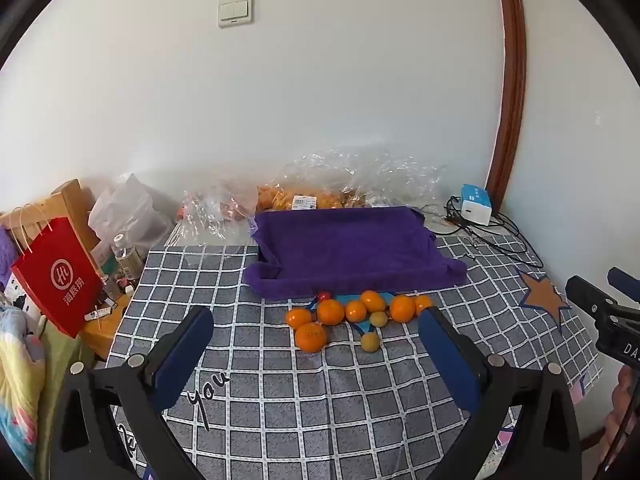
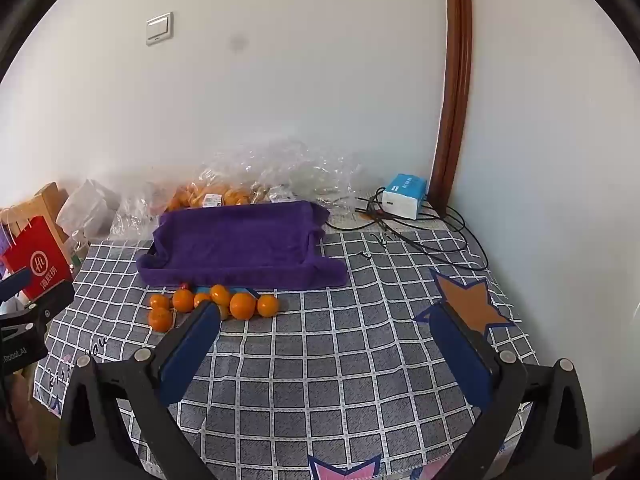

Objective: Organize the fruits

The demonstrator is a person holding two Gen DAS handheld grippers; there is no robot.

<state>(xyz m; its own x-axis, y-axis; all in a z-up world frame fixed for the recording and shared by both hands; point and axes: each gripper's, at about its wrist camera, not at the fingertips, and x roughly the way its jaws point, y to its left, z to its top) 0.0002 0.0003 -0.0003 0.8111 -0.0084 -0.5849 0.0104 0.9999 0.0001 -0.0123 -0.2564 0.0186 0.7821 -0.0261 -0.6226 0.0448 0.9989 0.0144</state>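
Both grippers hang above a table with a gray checked cloth [image 1: 320, 392], and both have their jaws wide open with nothing between them. From the left gripper [image 1: 316, 316], the fruits sit straight ahead at 12 o'clock — a small bunch of orange tangerines [image 1: 330, 312] with two little yellow-green fruits [image 1: 370, 342] mixed in and a tiny red one [image 1: 324, 295] at the back. The bunch lies just in front of a tray covered in a purple towel [image 1: 344, 248], touching or almost touching its near edge. From the right gripper [image 2: 326, 312], the same bunch is at about 11 o'clock, partly behind its left finger [image 2: 192, 344]. Behind the tray, at 12 o'clock, clear plastic bags [image 1: 352, 176] lie against the wall — one has more orange fruit inside. A red paper bag [image 1: 56, 276] stands off at 9 o'clock, and a blue and white box [image 2: 402, 196] with black cables [image 2: 424, 232] sits at 1 o'clock.
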